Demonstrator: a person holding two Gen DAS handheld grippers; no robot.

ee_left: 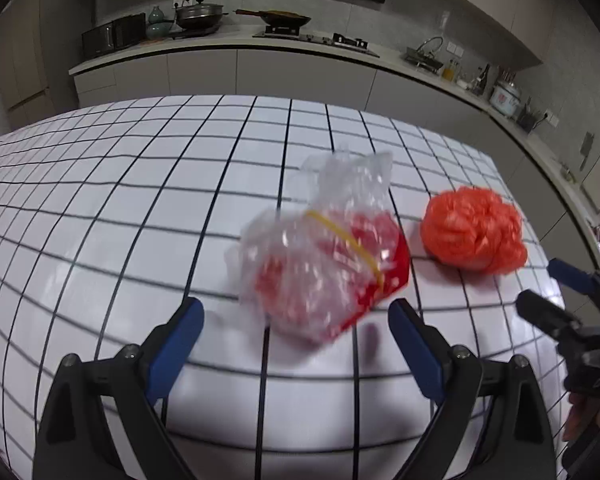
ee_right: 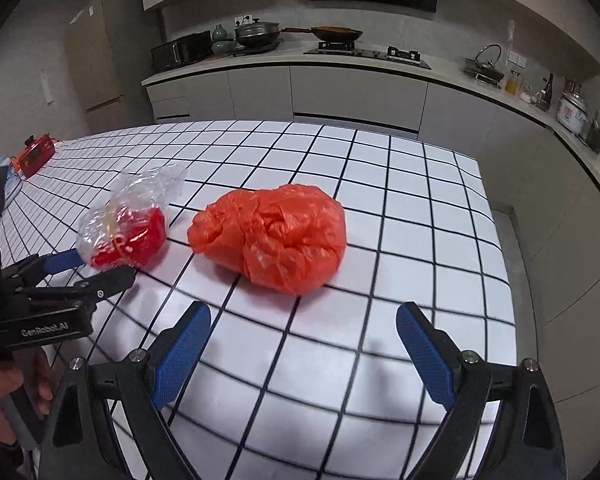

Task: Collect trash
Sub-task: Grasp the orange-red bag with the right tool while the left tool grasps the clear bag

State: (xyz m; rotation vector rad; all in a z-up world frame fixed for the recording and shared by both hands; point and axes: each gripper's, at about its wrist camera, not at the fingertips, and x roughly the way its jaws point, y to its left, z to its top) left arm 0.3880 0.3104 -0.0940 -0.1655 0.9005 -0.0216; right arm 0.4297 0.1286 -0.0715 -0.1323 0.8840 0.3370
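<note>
Only the right wrist view is showing a small red box-shaped device (ee_right: 34, 154) on the black-gridded white tabletop (ee_right: 420, 208). The crumpled clear plastic bag with red contents and a yellow rubber band (ee_left: 324, 256) is lying with its long axis diagonal, open end pointing away, beside the crumpled orange plastic bag (ee_right: 272, 236). The left gripper (ee_left: 296, 320) and the right gripper (ee_right: 304, 328) are both spread wide, gripping nothing.

Tabletop (ee_right: 420, 208) free w/ only clear bag (ee_left: 320, 256) & orange bag (ee_right: 272, 236)

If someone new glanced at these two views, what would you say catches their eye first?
Most striking is the crumpled orange plastic bag, lying on the white, black-gridded tablecloth straight ahead of the open right gripper. Beside it, apart from it, lies a clear plastic bag with red contents and a yellow rubber band, just ahead of the open left gripper.
</note>
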